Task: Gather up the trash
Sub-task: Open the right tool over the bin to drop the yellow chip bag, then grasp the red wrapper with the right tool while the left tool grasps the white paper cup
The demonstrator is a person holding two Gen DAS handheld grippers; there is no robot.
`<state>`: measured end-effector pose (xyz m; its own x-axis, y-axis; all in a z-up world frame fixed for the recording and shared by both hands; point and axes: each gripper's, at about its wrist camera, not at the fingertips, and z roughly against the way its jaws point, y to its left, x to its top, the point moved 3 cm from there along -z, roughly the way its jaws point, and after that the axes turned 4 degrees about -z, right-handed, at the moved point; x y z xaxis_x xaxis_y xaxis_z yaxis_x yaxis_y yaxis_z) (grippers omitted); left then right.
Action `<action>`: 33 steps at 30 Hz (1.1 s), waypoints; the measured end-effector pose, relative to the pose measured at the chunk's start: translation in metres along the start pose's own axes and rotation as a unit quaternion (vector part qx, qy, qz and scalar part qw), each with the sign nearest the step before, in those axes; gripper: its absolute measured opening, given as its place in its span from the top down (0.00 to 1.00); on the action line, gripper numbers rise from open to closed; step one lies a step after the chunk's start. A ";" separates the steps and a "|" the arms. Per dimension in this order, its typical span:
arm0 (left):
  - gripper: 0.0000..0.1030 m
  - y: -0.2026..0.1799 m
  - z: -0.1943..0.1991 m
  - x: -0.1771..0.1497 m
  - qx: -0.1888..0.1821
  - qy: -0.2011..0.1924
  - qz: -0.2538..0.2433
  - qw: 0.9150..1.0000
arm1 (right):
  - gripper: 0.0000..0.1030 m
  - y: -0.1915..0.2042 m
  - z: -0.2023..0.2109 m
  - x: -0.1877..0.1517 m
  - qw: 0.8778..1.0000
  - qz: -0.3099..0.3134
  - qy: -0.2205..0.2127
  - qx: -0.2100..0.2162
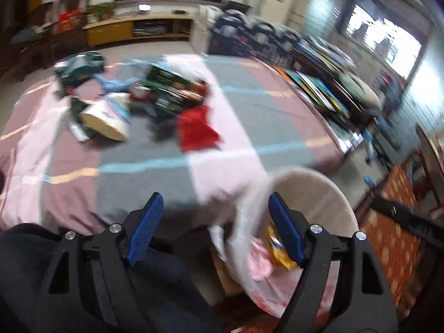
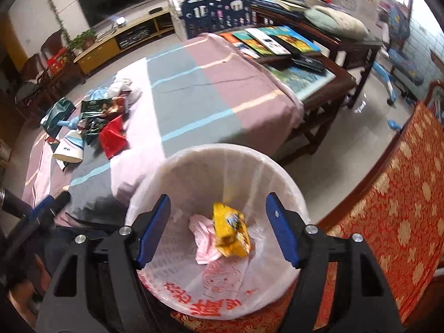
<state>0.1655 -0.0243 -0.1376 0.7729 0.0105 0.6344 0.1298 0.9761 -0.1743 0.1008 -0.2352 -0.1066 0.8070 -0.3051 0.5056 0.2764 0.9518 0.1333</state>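
A round bin (image 2: 222, 149) lined with a white bag printed in red stands beside the bed. In it lie a yellow wrapper (image 2: 231, 230) and a pink crumpled piece (image 2: 204, 236). My right gripper (image 2: 218, 197) hangs open straight above the bin, nothing between its blue pads. My left gripper (image 1: 215, 197) is open too, over the bed's edge at the bin's (image 1: 319, 183) left rim, where a blurred white piece (image 1: 236, 202) shows. More trash lies on the bed: a red wrapper (image 1: 197, 130), a white paper cup (image 1: 106, 119) on its side and green packets (image 1: 80, 68).
The bed's striped blanket (image 2: 194, 88) fills the middle. A low wooden table (image 2: 319, 83) with books stands behind it on the right. A red and gold patterned seat (image 2: 388, 208) flanks the bin's right side. A dark-clothed leg (image 1: 166, 277) is at lower left.
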 end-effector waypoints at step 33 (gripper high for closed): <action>0.68 0.179 -0.152 0.098 0.035 0.070 0.086 0.993 | 0.47 0.224 -0.218 0.058 0.978 0.207 0.031 -0.006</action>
<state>0.3592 0.1186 -0.2211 0.8588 0.1535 0.4887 -0.0516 0.9751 -0.2156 0.3235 -0.0469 -0.2331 0.8810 0.1048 0.4614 -0.0754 0.9938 -0.0817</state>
